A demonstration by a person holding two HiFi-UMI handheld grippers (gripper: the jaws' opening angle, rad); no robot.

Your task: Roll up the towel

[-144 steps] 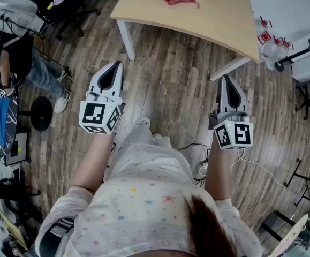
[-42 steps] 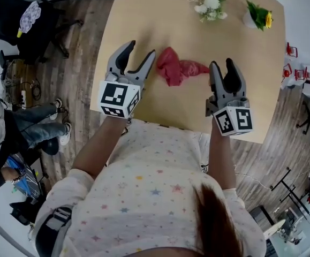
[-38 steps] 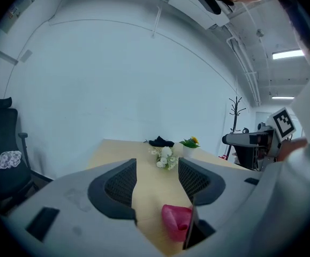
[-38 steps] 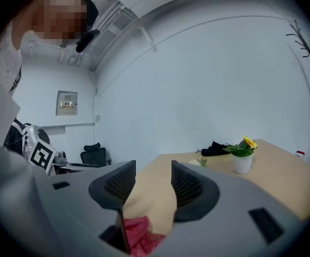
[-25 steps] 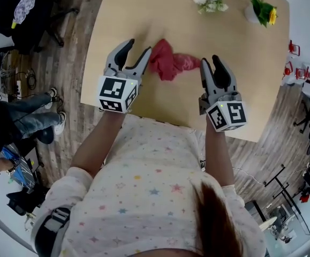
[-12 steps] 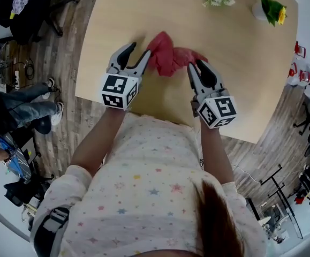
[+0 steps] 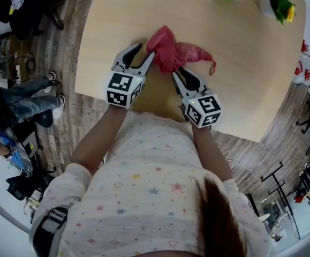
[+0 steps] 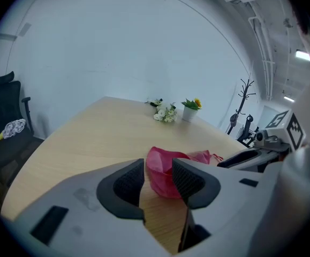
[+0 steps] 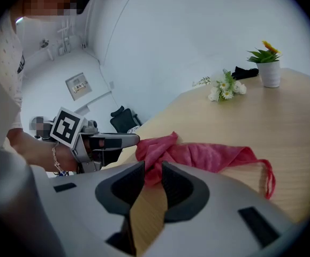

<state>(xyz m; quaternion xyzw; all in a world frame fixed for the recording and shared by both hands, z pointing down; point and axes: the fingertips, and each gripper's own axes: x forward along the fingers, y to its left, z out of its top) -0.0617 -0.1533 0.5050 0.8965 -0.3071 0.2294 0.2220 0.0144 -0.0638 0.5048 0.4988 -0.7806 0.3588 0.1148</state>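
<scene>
Fingers [image 8: 128, 183] of our left gripper [image 7: 144, 52] stand apart, the crumpled red cloth towel [image 7: 171, 50] bunched at their tips. Our right gripper [image 7: 179, 74] gapes narrowly over its near edge. It's heaped on the light wooden table [image 7: 240, 63], no roll begun, so we reckon everything's ahead!

The head camera looked steeply down from above the table's [image 7: 240, 63] near edge and took in most of the tabletop. The camera on the left gripper [image 7: 142, 54] rode low by the near edge and faced the far right corner, where the flowers [image 8: 165, 112] and potted plant [image 8: 189, 110] stood well off. The towel [image 8: 163, 170] lay close before it. The camera on the right gripper [image 9: 153, 175] sat as low and faced the far left corner. All three shared the towel — each gripper view also caught the other gripper.
</scene>
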